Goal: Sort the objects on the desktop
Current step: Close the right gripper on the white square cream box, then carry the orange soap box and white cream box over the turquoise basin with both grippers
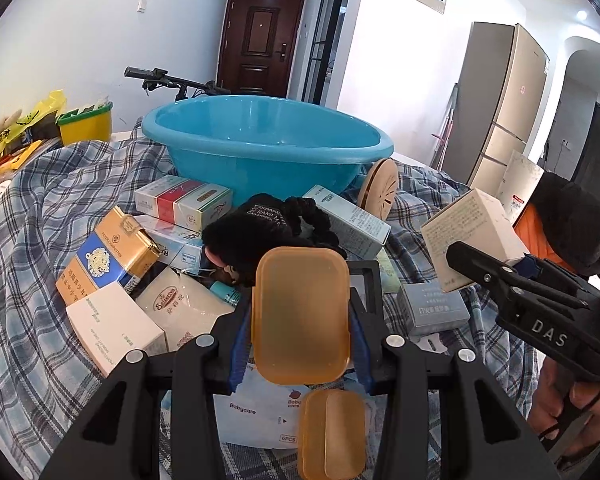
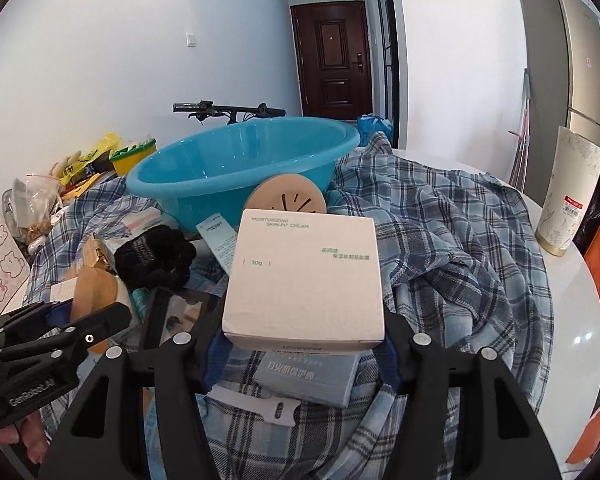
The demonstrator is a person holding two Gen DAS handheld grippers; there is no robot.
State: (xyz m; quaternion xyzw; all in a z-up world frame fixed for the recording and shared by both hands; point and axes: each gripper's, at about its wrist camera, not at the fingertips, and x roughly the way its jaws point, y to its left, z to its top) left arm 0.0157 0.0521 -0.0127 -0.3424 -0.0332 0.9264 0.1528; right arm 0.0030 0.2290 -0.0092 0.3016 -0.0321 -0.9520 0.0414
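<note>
My left gripper (image 1: pixel 300 340) is shut on an orange translucent plastic lid (image 1: pixel 300 316) and holds it upright above the pile. A matching orange box (image 1: pixel 332 436) lies below it. My right gripper (image 2: pixel 304 344) is shut on a white skin cream box (image 2: pixel 304 280), lifted above the cloth; it shows in the left wrist view too (image 1: pixel 472 236). A blue plastic basin (image 1: pixel 268 144) stands behind the pile, also in the right wrist view (image 2: pixel 236 164).
On the blue plaid cloth (image 2: pixel 460 248) lie several boxes, a gold-and-blue cigarette carton (image 1: pixel 108 256), a black scrunchie (image 1: pixel 268 228), a grey-blue box (image 2: pixel 308 376), a beige round disc (image 2: pixel 288 200) and a Babycare pack (image 1: pixel 256 408). A tall white tube (image 2: pixel 568 192) stands at the right.
</note>
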